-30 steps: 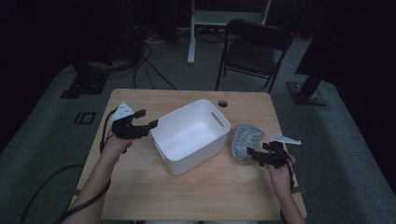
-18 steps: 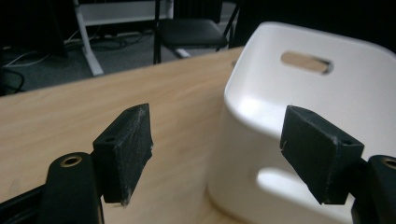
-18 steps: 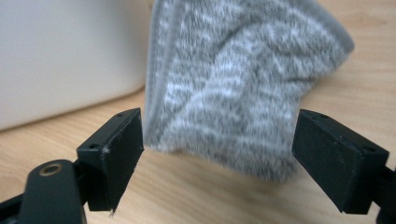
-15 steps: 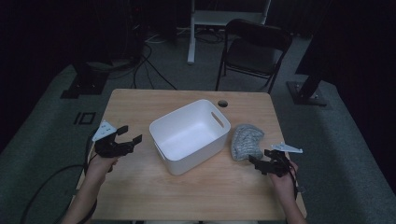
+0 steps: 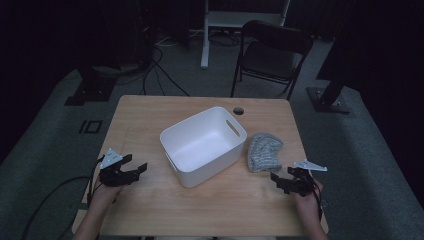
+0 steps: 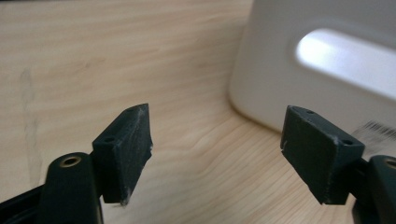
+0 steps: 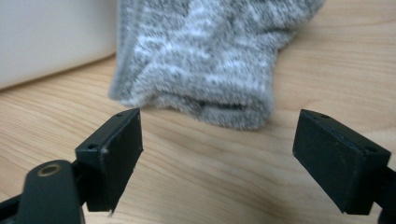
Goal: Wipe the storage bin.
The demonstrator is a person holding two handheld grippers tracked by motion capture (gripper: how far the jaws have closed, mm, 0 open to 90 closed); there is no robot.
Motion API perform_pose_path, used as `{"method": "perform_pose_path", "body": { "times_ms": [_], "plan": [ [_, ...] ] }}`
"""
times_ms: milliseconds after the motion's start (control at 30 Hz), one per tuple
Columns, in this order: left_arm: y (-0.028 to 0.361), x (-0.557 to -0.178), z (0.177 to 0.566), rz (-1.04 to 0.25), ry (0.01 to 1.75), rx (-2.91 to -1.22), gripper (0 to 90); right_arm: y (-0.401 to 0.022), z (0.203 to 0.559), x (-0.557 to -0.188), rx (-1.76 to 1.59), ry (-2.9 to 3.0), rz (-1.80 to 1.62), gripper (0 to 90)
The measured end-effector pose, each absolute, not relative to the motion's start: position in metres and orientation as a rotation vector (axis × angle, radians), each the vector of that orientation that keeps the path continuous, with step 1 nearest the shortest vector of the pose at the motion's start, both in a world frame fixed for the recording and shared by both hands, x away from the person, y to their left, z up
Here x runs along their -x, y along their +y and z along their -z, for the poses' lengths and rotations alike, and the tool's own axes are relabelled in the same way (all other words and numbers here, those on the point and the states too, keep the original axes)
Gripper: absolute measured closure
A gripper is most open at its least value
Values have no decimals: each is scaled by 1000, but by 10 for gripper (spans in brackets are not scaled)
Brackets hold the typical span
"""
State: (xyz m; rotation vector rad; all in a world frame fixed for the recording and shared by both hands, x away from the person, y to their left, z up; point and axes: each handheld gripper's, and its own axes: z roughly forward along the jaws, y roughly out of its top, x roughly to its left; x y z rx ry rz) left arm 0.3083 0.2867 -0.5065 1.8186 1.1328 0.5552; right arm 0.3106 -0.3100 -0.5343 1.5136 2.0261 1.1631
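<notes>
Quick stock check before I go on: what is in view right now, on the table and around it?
Bin: one, white, empty, middle of the table.
Knitted cloth: one, grey, folded, on the table right of the bin, apart from it.
Table: one, light wood, round hole near the far edge.
Folding chair: one, black, on the floor beyond the table.
Cables: several, black, on the floor at far left.
Left gripper: black, open, holding nothing, left of the bin.
Right gripper: black, open, just short of the cloth.

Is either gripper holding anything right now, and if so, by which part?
Nothing is held. The left gripper is open beside the bin; the right gripper is open before the sock.
</notes>
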Motion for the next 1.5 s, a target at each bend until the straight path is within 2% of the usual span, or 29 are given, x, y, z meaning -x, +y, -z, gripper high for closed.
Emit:
{"method": "perform_pose_path", "body": {
  "times_ms": [200,367,567,833,1233,1333,1500],
  "plan": [
    [294,-302,519,-616,1217,-1801,243,-312,541,-306,-1527,2013,-1147,139],
    [301,-301,528,-672,1360,-1784,242,-318,544,-304,-1585,1936,-1093,138],
    [307,-303,539,-676,1464,-1790,243,-320,551,-305,-1641,1901,-1016,136],
    [318,-304,544,-686,1537,-1755,243,-317,557,-308,-1647,1882,-949,118],
    [315,-306,551,-711,1576,-1832,235,-309,559,-309,-1603,1888,-853,115],
    [311,-307,552,-714,1582,-1845,182,-308,559,-309,-1606,1888,-852,112],
    [309,-308,552,-716,1596,-1834,167,-308,559,-309,-1610,1884,-851,113]
  ]
}}
